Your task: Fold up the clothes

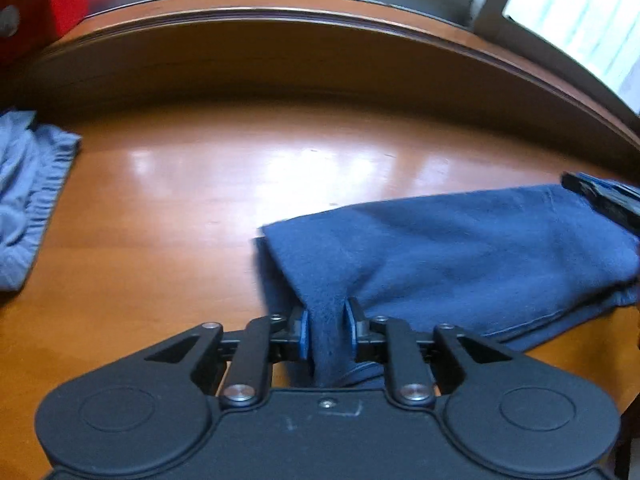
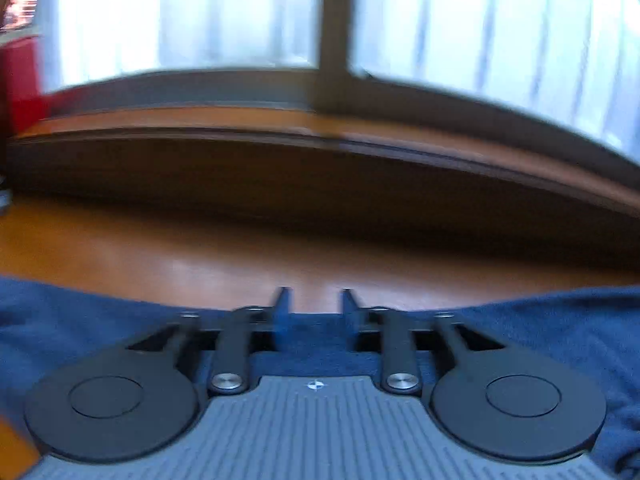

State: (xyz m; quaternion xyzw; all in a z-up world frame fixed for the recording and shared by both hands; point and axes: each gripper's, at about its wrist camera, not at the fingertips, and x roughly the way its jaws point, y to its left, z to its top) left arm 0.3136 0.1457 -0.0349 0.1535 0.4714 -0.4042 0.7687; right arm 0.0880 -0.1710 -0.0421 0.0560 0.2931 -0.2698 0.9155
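A dark blue garment (image 1: 460, 248) lies folded on the orange wooden table (image 1: 200, 200), stretching right. My left gripper (image 1: 327, 320) is shut on a bunched edge of it at its near left end. My right gripper shows at the far right edge of the left wrist view (image 1: 604, 196), at the garment's far right corner. In the right wrist view the same dark blue garment (image 2: 60, 336) spreads under and beside my right gripper (image 2: 315, 300); its fingers stand a little apart with fabric between their bases. The view is blurred.
A light blue garment (image 1: 24, 200) lies crumpled at the table's left edge. A raised wooden sill (image 1: 320, 40) and a window run along the back. A red box (image 1: 40, 4) stands at the back left.
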